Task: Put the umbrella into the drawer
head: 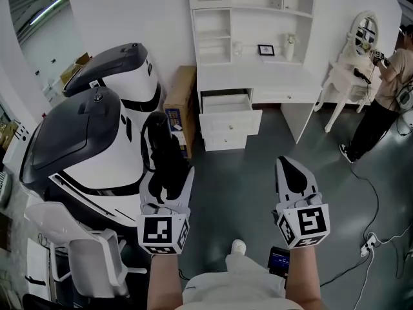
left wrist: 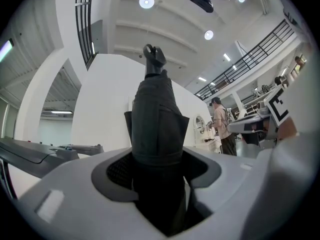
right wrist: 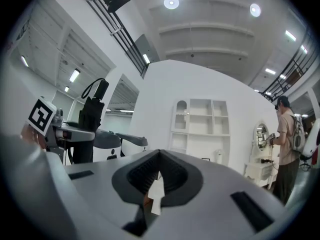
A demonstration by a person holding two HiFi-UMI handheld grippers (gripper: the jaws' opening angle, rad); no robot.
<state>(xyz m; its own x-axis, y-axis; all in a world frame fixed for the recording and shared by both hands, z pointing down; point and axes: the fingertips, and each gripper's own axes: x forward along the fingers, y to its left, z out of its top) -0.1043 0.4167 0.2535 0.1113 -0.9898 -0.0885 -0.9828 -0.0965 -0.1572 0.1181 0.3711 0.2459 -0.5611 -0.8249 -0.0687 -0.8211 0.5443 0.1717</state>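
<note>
In the head view my left gripper (head: 166,179) is shut on a black folded umbrella (head: 161,148), which sticks out forward past the jaws. The left gripper view shows the umbrella (left wrist: 157,119) filling the gap between the jaws, its handle end at the top. My right gripper (head: 287,161) is level beside it; its jaws meet at the tip with nothing between them. Ahead stands a white desk (head: 258,82) whose top drawer (head: 226,102) is pulled open. The right gripper view shows the desk (right wrist: 200,129) far off and the umbrella (right wrist: 95,109) at left.
Large white-and-black machine housings (head: 97,141) fill the left, with a white chair (head: 84,250) below them. A cardboard box (head: 181,102) leans beside the desk. A person (head: 381,95) stands at a white vanity table (head: 352,76) on the right. Cables (head: 371,237) lie on the grey floor.
</note>
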